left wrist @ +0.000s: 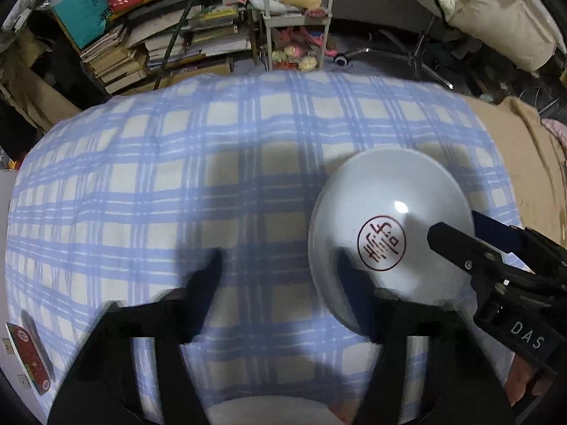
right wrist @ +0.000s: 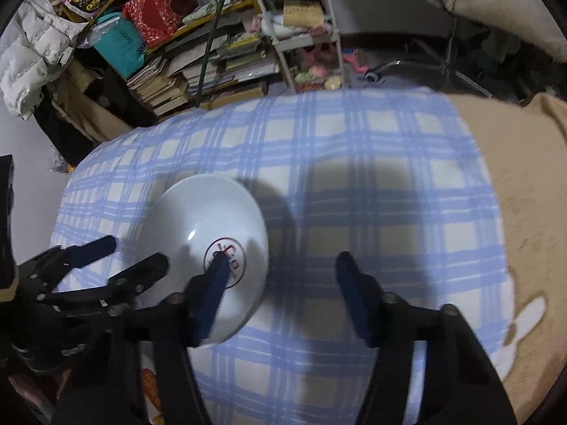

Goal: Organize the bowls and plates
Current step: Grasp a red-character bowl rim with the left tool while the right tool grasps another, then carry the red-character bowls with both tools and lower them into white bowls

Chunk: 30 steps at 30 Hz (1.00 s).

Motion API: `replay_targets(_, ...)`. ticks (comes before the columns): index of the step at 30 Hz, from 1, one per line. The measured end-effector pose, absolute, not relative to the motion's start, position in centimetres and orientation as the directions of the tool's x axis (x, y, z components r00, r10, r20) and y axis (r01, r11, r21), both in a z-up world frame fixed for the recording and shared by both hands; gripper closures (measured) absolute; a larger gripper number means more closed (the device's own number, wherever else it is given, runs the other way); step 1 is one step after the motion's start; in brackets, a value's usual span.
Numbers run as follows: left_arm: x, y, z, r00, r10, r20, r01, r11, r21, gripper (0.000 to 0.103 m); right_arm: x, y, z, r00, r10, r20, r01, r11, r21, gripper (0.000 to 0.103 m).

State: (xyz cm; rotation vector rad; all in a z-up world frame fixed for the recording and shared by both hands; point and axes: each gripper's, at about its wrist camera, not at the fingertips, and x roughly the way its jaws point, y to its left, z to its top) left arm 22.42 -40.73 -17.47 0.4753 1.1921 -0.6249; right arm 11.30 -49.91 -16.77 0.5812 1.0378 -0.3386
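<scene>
A white bowl [left wrist: 386, 226] with a round red mark inside lies on the blue checked cloth [left wrist: 177, 177]; it also shows in the right wrist view [right wrist: 209, 226]. My left gripper [left wrist: 280, 269] is open and empty, its right finger over the bowl's near rim. My right gripper [right wrist: 280, 269] is open and empty, its left finger [right wrist: 216, 276] over the bowl's red mark. The right gripper also shows at the right in the left wrist view [left wrist: 457, 237], beside the bowl. The left gripper shows at the bowl's left in the right wrist view [right wrist: 138, 251].
The cloth covers a raised surface with a tan blanket [right wrist: 524, 184] to the right. Shelves of books and boxes [left wrist: 170, 35] and a white rack [left wrist: 297, 17] stand beyond the far edge. A red packet [left wrist: 30, 357] lies at the near left.
</scene>
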Motion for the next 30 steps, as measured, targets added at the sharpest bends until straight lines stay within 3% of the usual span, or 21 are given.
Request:
replay_targets(1,22.4,-41.0,-18.0,0.205,-0.199,-0.958,0.677,0.736,-0.008,0.073,11.5,-49.8,-16.9,0.473,0.01,-0.881,0.52,0.804,0.288,0.058)
replay_targets(4,22.2,-41.5,-18.4,0.181,-0.211,-0.961,0.672,0.739,-0.036,0.087,11.9,-49.7,-17.3,0.466,0.028,-0.884,0.516,0.803,0.297,0.078)
replay_targets(7,21.9,-42.3,-18.1,0.189,-0.195,-0.962,0.679,0.734,-0.015,0.091,12.2,-49.8,-17.7,0.469,0.088,-0.879,0.519,0.777,0.355,0.091)
replay_targets(11,21.2,-42.5,-17.0,0.209,-0.183,-0.96,0.695,0.719,0.014,0.092,12.3,-49.3,-17.4,0.442,0.054,-0.895,0.536,0.784,0.312,0.093)
replay_targets(30,17.9,-33.9,-8.2,0.295,-0.249,-0.922,0.666,0.746,0.012,0.092,9.4,-42.2,-10.5,0.54,0.065,-0.839,0.468,0.805,0.364,0.092)
